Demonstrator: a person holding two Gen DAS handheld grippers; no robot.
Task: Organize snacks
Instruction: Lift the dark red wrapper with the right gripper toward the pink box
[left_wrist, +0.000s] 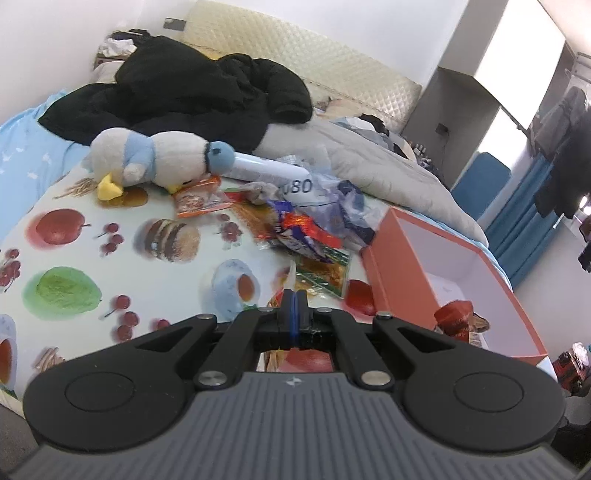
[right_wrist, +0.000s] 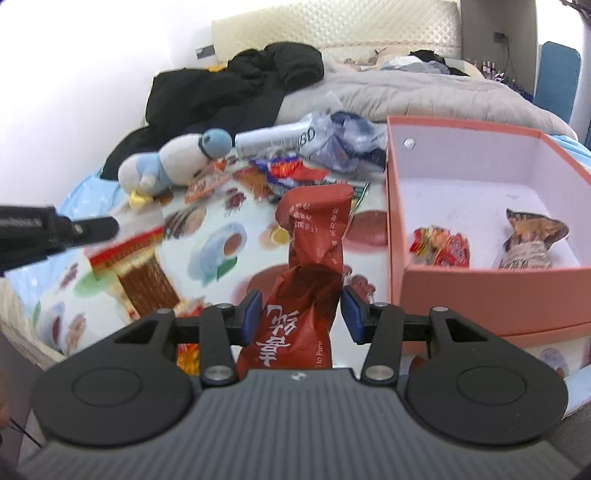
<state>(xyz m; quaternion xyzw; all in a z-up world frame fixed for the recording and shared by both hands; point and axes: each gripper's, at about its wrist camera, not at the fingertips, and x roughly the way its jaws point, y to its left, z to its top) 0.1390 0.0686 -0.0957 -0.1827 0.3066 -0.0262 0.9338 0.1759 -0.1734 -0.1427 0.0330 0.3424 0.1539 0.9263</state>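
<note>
My left gripper (left_wrist: 294, 301) is shut on the thin edge of a snack packet (left_wrist: 291, 275); from the right wrist view that packet (right_wrist: 136, 266) hangs red, gold and brown under its fingers (right_wrist: 94, 227). My right gripper (right_wrist: 301, 310) stands open with a dark red snack bag (right_wrist: 314, 258) between its pads, not squeezed. The orange box (right_wrist: 480, 291) lies to the right, holding a red packet (right_wrist: 441, 247) and a brown fish-shaped packet (right_wrist: 528, 243). A pile of loose snacks (right_wrist: 291, 170) lies beyond on the fruit-print cloth (left_wrist: 110, 258).
A plush penguin (left_wrist: 155, 158) and a white tube (left_wrist: 269, 170) lie behind the snack pile. A black jacket (left_wrist: 192, 96) and grey quilt (left_wrist: 388, 170) cover the bed further back. A crumpled plastic bag (right_wrist: 347, 144) sits by the box's far corner.
</note>
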